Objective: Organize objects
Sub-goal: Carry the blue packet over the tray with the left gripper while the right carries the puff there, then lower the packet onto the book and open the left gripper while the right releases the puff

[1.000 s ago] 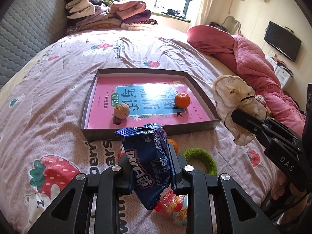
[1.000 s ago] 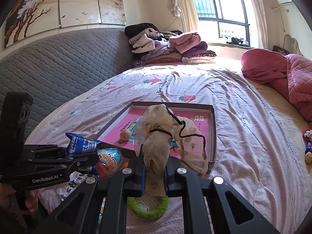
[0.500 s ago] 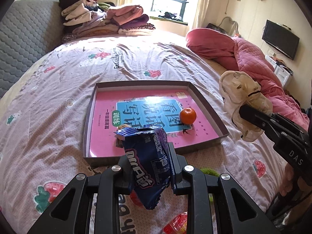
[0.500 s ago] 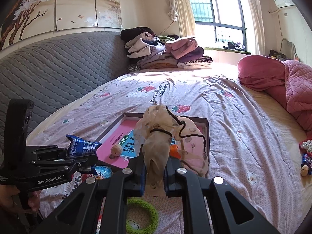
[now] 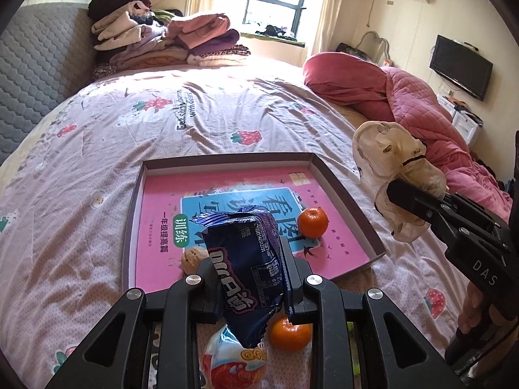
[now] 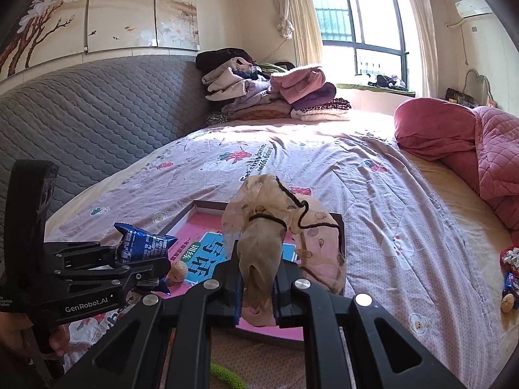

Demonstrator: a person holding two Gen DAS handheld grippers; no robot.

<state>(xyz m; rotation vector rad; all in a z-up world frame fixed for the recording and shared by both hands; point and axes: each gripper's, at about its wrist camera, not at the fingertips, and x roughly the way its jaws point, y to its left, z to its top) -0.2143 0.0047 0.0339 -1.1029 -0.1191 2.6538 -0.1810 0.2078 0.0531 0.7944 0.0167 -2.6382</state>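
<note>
Pink-lined tray (image 5: 343, 191) holds an orange (image 5: 312, 222) and walnut (image 5: 193, 258); jaws grip a snack packet (image 5: 249, 272) and cloth pouch (image 6: 259, 259), with several items left on the bed (image 5: 201, 110).

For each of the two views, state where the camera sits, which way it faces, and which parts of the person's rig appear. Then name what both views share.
Left wrist: on the left gripper, facing the tray; holds a blue snack packet; right gripper at right.
Right wrist: on the right gripper, facing the headboard; holds a beige pouch; left gripper at left.
Shared: tray, walnut, clothes pile.
</note>
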